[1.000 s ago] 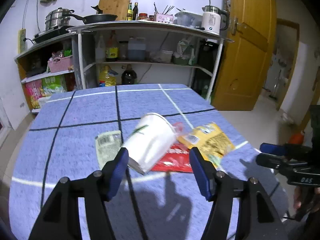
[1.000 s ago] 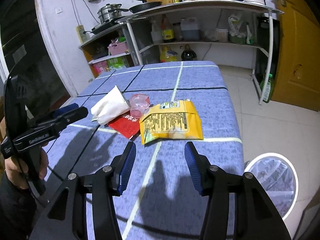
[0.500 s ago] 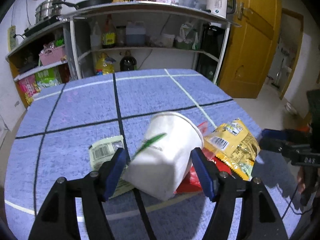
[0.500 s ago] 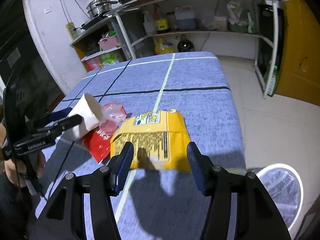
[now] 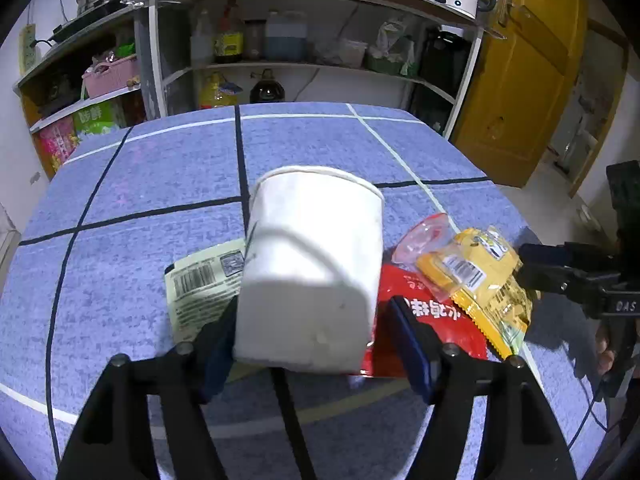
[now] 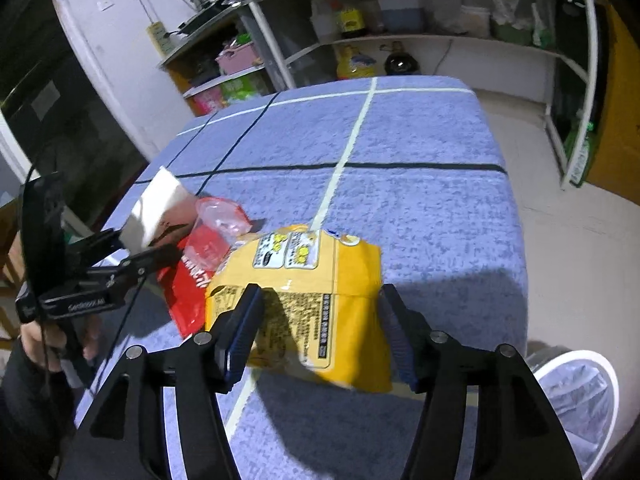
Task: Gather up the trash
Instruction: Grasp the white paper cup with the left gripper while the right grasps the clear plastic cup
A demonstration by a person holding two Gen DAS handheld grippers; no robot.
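A white paper cup (image 5: 312,264) lies on its side between the open fingers of my left gripper (image 5: 316,340); it also shows in the right wrist view (image 6: 158,208). A red wrapper (image 5: 432,312), a pink plastic cup (image 5: 424,236) and a pale green packet (image 5: 200,284) lie around it on the blue tablecloth (image 5: 160,184). A yellow snack bag (image 6: 316,292) lies between the open fingers of my right gripper (image 6: 320,328); it also shows in the left wrist view (image 5: 480,280).
A white-rimmed trash bin (image 6: 576,396) with a clear liner stands on the floor at the table's right edge. Kitchen shelves (image 5: 304,60) with bottles stand behind the table. A yellow door (image 5: 528,72) is at the right.
Both grippers have moved forward. The left fingers now flank the white cup, the right fingers now flank the yellow bag. Both stay open.
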